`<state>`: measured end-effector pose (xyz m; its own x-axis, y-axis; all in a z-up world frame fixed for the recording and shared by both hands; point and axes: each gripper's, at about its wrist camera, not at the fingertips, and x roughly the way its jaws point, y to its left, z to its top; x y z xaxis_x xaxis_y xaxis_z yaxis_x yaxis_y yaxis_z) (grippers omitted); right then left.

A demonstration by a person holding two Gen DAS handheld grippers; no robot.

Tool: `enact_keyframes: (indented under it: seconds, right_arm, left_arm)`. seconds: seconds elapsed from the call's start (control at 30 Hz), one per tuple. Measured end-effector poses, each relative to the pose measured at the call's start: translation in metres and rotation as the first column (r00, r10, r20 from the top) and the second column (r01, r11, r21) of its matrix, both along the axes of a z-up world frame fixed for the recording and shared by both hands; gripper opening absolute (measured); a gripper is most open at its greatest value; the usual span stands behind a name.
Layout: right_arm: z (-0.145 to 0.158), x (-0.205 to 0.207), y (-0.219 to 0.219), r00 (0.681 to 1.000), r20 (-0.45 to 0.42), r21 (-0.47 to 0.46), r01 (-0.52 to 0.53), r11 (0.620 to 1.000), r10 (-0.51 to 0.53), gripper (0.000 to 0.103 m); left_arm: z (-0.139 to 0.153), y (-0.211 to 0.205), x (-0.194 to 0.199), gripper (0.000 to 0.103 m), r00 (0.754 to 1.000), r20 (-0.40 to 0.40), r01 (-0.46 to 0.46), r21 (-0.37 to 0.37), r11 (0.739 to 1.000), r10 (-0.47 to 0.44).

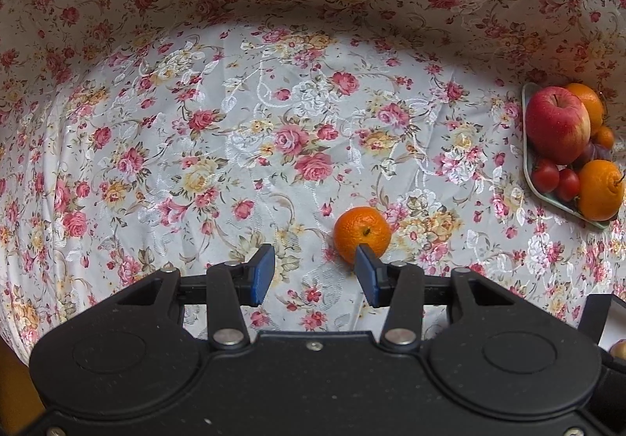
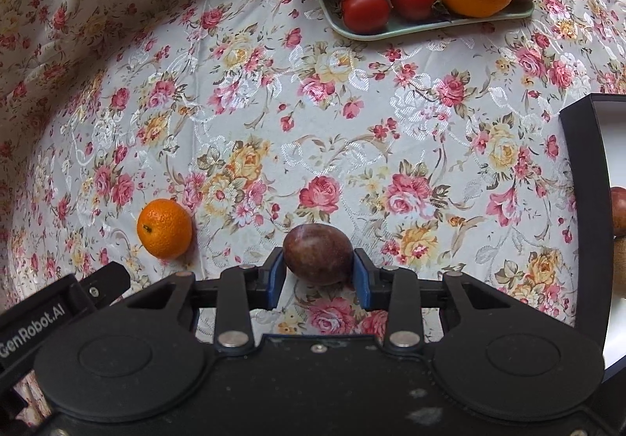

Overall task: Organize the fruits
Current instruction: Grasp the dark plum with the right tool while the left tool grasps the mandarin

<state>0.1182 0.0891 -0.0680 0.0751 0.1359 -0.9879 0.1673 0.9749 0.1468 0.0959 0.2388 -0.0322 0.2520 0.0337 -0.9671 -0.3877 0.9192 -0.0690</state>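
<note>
Plum (image 2: 317, 259), long axis crosswise between the pads, sits clamped in the right gripper (image 2: 317, 271) above the floral tablecloth (image 2: 352, 115); the left gripper (image 1: 315, 271) gapes empty beside a tangerine (image 1: 362, 232).

left hand-held gripper (image 1: 315, 273) | black body, blue pads, silver screws | right hand-held gripper (image 2: 319, 275) | same

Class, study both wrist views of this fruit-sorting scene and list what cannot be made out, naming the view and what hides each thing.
1. Contents of the box, right wrist view: cut off by the right edge; only parts of two fruits show.
2. Purple fruits on the tray, left wrist view: mostly behind the apple.
3. Tangerine, left wrist view: its near side is behind a finger of the open left gripper.
4. Underside of the plum, held by the right gripper.
</note>
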Motion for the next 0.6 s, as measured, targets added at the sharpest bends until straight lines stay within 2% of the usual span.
enact_keyframes:
  seconds: [0.1,0.27,0.5,0.6]
  right_arm:
    - [0.008,0.000,-0.012,1.000,0.014,0.011,0.017,1.000,-0.018,0.038]
    - [0.018,0.001,-0.032,0.999,0.028,0.018,0.038,0.999,-0.039,0.037]
    - [0.029,-0.003,-0.049,0.998,0.048,0.010,0.039,0.999,-0.039,0.038]
    - [0.031,-0.003,-0.052,0.998,0.055,0.012,0.041,0.999,-0.041,0.038]
  left_arm:
    - [-0.003,-0.005,0.008,0.062,1.000,0.013,-0.001,-0.013,1.000,0.001]
    - [-0.008,-0.015,0.020,0.062,0.999,0.026,0.024,0.019,1.000,-0.025]
    - [-0.029,-0.028,0.028,0.062,0.998,-0.032,0.053,0.029,0.998,-0.052]
    - [-0.032,-0.030,0.029,0.061,0.998,-0.038,0.049,0.055,0.997,-0.047]
